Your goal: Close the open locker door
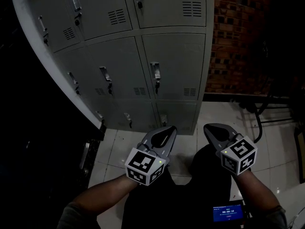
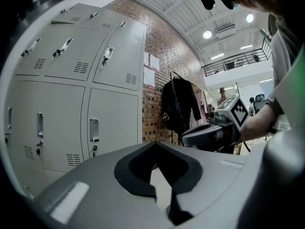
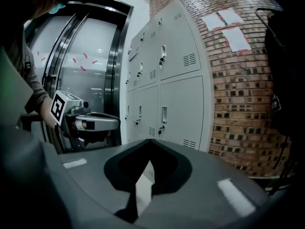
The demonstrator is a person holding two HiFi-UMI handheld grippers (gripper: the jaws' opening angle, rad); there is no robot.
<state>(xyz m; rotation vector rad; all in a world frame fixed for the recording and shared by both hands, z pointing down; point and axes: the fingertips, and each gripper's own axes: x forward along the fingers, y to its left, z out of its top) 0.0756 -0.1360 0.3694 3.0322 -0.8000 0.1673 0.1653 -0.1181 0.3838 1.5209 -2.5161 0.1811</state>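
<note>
the head view looked steeply down from above onto the left claw (image 1: 167,129), the right claw (image 1: 209,128) and the grey lockers (image 1: 143,56) close ahead. each claw's view looked along its own jaws toward those lockers and the brick wall (image 1: 238,37), also catching the other claw.

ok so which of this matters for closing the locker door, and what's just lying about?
Job:
- lockers; I can't tell which door is open
- left gripper, shut, empty
- right gripper, shut, empty

Lying about:
- brick wall
- jacket hanging by it
- papers on the wall
- screen
</note>
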